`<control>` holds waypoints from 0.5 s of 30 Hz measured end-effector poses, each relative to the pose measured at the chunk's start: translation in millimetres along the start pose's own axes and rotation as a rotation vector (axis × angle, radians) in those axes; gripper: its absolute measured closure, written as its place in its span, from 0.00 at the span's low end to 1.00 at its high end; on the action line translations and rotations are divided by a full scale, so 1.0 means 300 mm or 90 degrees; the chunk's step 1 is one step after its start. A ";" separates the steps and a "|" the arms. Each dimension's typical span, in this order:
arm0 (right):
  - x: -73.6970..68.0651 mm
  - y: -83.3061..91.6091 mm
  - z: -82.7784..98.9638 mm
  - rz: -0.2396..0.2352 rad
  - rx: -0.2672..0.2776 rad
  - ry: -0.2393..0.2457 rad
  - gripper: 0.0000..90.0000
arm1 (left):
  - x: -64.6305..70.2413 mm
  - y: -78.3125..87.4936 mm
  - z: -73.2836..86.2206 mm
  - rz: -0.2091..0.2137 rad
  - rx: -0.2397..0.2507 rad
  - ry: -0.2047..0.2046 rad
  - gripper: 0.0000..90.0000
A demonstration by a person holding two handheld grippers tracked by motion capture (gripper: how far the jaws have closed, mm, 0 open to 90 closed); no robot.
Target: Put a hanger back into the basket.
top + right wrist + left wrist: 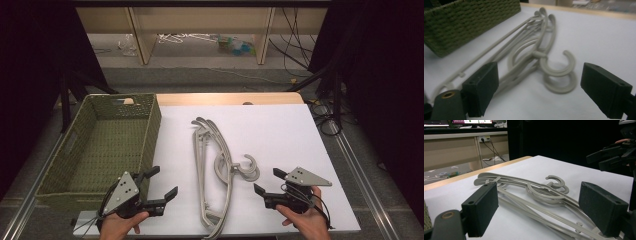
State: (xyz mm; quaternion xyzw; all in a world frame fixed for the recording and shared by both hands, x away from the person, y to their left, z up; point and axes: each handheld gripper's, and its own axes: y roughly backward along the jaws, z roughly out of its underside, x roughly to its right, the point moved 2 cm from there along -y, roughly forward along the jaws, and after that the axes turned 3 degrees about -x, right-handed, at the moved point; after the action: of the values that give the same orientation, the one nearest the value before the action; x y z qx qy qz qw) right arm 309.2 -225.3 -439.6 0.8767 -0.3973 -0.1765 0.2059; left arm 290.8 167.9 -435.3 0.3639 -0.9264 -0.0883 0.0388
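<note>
1. Far left on the desk, a green woven basket (100, 145) sits empty.
2. My left gripper (162, 187) hovers released, jaws apart.
3. Centre: stacked grey hangers (212, 170), whose tangled hooks could drag neighbours along.
4. My right gripper (267, 182), likewise released, faces them.

Matt grey plastic hangers (215, 170); rough woven green basket (107, 145); smooth white matt tabletop (280, 130), wood edge.
</note>
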 end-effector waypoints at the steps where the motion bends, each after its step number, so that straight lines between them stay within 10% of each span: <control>1: -0.005 -0.012 -0.003 -0.011 -0.010 -0.023 0.18 | 0.000 -0.001 0.001 -0.001 -0.003 -0.001 0.18; 7: -0.082 -0.133 -0.038 -0.056 -0.099 0.010 0.26 | 0.005 -0.003 0.003 0.001 -0.008 -0.002 0.18; 15: -0.128 -0.248 -0.033 -0.045 -0.207 0.019 0.29 | 0.006 -0.004 0.002 0.005 -0.008 -0.007 0.18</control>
State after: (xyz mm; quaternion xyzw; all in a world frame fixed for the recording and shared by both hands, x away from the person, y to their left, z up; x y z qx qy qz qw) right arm 336.5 -149.0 -462.7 0.8479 -0.3293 -0.2327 0.3443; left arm 290.1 165.9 -436.1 0.3595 -0.9274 -0.0962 0.0365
